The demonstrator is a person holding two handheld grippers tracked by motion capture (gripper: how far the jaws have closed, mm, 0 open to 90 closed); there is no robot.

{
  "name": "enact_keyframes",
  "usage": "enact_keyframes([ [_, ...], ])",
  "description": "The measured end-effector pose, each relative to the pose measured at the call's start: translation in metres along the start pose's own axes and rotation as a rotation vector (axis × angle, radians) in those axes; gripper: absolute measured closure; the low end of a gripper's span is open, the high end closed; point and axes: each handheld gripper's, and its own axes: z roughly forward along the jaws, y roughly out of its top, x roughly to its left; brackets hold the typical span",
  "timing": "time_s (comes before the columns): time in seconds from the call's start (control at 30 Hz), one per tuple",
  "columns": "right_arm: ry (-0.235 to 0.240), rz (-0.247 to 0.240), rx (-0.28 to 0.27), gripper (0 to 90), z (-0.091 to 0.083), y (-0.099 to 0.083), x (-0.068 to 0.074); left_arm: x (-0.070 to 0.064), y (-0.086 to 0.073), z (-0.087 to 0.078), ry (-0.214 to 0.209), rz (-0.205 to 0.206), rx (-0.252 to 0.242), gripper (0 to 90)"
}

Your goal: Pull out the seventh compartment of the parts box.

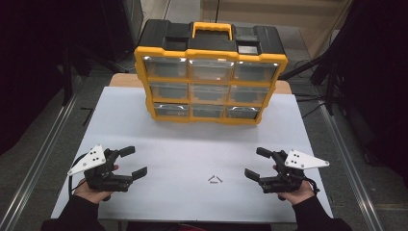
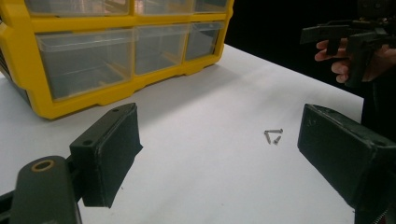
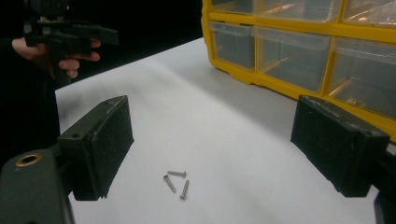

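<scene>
Left gripper (image 1: 133, 162) agape, right gripper (image 1: 255, 163) agape, screws (image 1: 215, 180) between

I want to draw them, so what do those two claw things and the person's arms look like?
Each black claw, left and right, has two chunky flat jaws with rough dark pads and a brass-ringed hole near the base. On top sits a pale grey three-cornered plate with small dark dots. A black cable trails behind. The person wears dark long sleeves.
</scene>
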Motion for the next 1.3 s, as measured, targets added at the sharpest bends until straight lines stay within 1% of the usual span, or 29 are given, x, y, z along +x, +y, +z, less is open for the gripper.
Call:
enact_keyframes([
  [0.07,0.005,-0.007,0.004,13.7,0.000,0.000,0.001,0.000,0.000,0.000,-0.005,0.002,0.002,13.0],
  [0.13,0.013,-0.010,0.010,13.7,0.002,0.000,0.002,-0.001,0.000,0.000,-0.001,0.007,0.007,13.0],
  [0.2,0.012,-0.010,0.008,13.7,0.002,0.000,0.002,-0.002,0.000,0.000,0.002,0.011,-0.001,13.0],
  [0.27,0.008,-0.011,0.010,13.7,0.002,0.000,0.001,-0.003,0.001,0.001,0.015,0.027,0.000,13.0],
  [0.3,0.006,-0.007,0.017,13.7,0.002,0.000,0.001,-0.003,0.002,0.002,0.026,0.023,0.008,13.0],
  [0.33,0.008,-0.006,0.016,13.7,0.002,0.000,0.001,-0.003,0.002,0.002,0.025,0.014,0.012,13.1],
  [0.37,0.008,-0.004,0.016,13.7,0.002,0.000,0.001,-0.003,0.002,0.002,0.025,0.014,0.012,13.1],
  [0.4,0.008,-0.004,0.016,13.7,0.002,0.000,0.001,-0.002,0.002,0.002,0.019,0.005,0.015,13.1],
  [0.43,0.000,0.011,0.020,13.8,0.002,0.000,0.000,-0.001,0.002,0.001,0.010,-0.007,0.015,13.0],
  [0.5,0.001,0.016,0.024,13.8,0.002,0.000,0.000,0.000,0.002,0.001,0.013,-0.009,0.012,13.0],
  [0.53,-0.006,0.008,0.043,13.8,0.003,-0.001,0.000,0.001,0.002,0.000,0.017,-0.018,0.003,13.1],
  [0.6,-0.005,0.008,0.047,13.8,0.003,-0.001,0.000,0.001,0.003,-0.001,0.022,-0.025,0.001,13.1],
  [0.63,-0.003,0.003,0.060,13.8,0.004,-0.001,0.000,0.001,0.003,-0.001,0.034,-0.023,-0.001,13.1],
  [0.67,0.001,0.013,0.066,13.8,0.004,0.000,0.001,0.001,0.003,-0.001,0.034,-0.023,-0.001,13.1],
  [0.7,0.004,0.023,0.069,13.8,0.005,-0.001,0.001,0.001,0.003,0.000,0.046,-0.021,-0.005,13.1],
  [0.77,0.001,0.025,0.077,13.8,0.005,-0.001,0.000,0.002,0.003,0.000,0.051,-0.019,-0.005,13.1],
  [0.83,-0.003,0.013,0.084,13.8,0.005,-0.001,0.000,0.001,0.004,0.001,0.070,-0.023,-0.013,13.1],
  [0.87,-0.003,0.013,0.084,13.8,0.005,-0.001,0.000,0.001,0.004,0.001,0.070,-0.023,-0.013,13.1],
  [0.93,0.000,0.005,0.082,13.8,0.005,-0.001,0.001,0.002,0.006,0.001,0.085,-0.021,-0.010,13.2],
  [0.97,-0.002,0.001,0.087,13.8,0.005,-0.001,0.001,0.003,0.007,0.002,0.100,-0.021,-0.010,13.2],
  [1.0,-0.002,0.001,0.087,13.8,0.005,-0.001,0.001,0.003,0.007,0.002,0.100,-0.021,-0.010,13.2],
  [1.03,-0.006,-0.007,0.091,13.8,0.005,-0.001,0.001,0.003,0.008,0.003,0.121,-0.010,-0.003,13.3],
  [1.07,-0.006,-0.007,0.091,13.8,0.005,-0.001,0.001,0.003,0.008,0.003,0.121,-0.010,-0.003,13.3],
  [1.1,-0.003,0.007,0.089,13.9,0.006,-0.001,0.001,0.003,0.008,0.005,0.132,-0.009,-0.001,13.2],
  [1.13,-0.004,0.011,0.089,13.9,0.006,-0.001,0.001,0.003,0.009,0.006,0.139,-0.011,0.001,13.3],
  [1.27,-0.009,0.015,0.091,13.9,0.007,-0.001,0.000,0.003,0.010,0.008,0.148,-0.013,0.003,13.2],
  [1.3,-0.009,0.013,0.104,13.9,0.007,-0.001,0.000,0.003,0.011,0.009,0.156,-0.005,0.005,13.2],
])
